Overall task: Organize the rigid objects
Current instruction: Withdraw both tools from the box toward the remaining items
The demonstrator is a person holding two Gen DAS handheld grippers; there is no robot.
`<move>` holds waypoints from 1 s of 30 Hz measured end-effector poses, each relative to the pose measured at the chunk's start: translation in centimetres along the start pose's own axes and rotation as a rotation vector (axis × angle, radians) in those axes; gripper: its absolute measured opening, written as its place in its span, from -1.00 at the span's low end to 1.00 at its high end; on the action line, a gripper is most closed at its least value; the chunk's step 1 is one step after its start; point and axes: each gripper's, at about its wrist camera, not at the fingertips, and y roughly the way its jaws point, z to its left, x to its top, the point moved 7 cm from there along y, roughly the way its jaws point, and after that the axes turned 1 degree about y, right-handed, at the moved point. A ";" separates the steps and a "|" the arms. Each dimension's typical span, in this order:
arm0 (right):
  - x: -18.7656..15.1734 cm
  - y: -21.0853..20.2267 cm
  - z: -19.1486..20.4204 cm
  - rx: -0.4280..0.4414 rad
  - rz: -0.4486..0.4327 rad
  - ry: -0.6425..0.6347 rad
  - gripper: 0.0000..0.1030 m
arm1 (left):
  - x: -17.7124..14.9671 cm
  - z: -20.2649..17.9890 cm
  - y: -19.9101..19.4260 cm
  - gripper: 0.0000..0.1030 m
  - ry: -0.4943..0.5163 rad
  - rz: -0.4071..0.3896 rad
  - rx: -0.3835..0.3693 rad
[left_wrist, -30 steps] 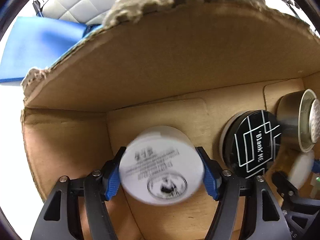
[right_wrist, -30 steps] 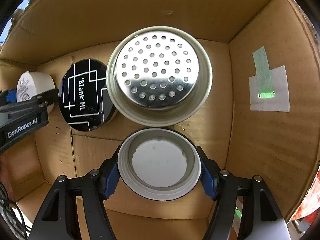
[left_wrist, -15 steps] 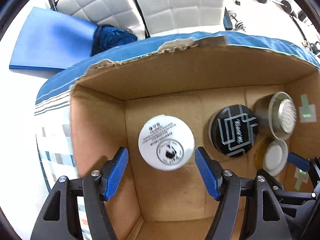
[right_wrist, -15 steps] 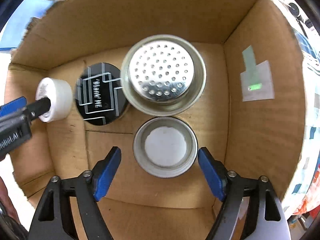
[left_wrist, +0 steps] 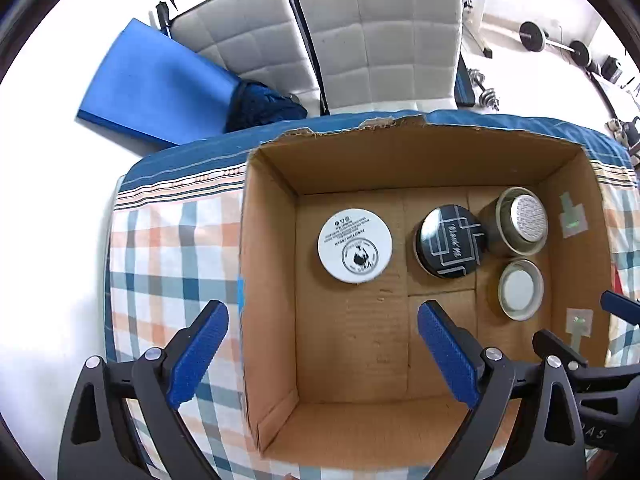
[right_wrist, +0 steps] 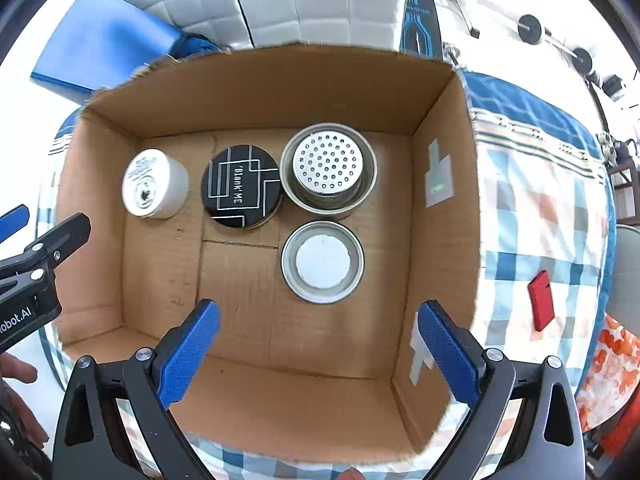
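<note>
Sitting on checked cloth — cardboard box — white chairs behind

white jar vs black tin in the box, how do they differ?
The white jar has black print on its top; the black tin has white line art and lettering. The jar sits at the left end of the row, clear of its neighbour; the tin sits mid-row, tight beside the strainer. Both are round, lying flat on the box floor.
</note>
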 end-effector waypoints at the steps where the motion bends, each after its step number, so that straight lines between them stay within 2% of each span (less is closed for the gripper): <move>1: -0.2 -1.0 -0.5 -0.003 -0.015 -0.004 0.96 | 0.0 -0.1 -0.3 0.89 0.000 -0.009 0.003; 7: -1.4 -4.9 -1.1 0.029 -0.091 -0.025 0.96 | -1.4 -1.1 -3.6 0.89 0.021 -0.080 0.054; 11: -2.6 -7.5 -2.3 0.074 -0.122 -0.014 0.96 | -2.3 -2.2 -5.2 0.89 0.016 -0.092 0.040; 15: -3.9 -9.4 -6.0 0.115 -0.135 0.042 0.96 | -1.7 -5.5 -7.3 0.89 0.062 -0.124 0.035; 18: -4.9 -10.3 -10.2 0.084 -0.144 0.086 0.96 | -1.0 -9.4 -8.7 0.89 0.117 -0.141 0.013; 21: -6.2 -9.6 -14.6 0.046 -0.123 0.127 0.96 | -0.4 -13.6 -9.4 0.89 0.179 -0.163 0.003; 23: -7.7 -8.1 -17.7 0.023 -0.072 0.143 0.96 | -0.4 -16.1 -8.8 0.89 0.218 -0.159 0.008; 26: -9.5 -4.6 -20.2 -0.009 0.017 0.128 0.96 | -0.8 -18.4 -6.5 0.89 0.261 -0.120 0.047; 30: -11.4 0.8 -20.9 -0.021 0.120 0.069 0.95 | -2.3 -19.3 -2.3 0.89 0.268 -0.028 0.091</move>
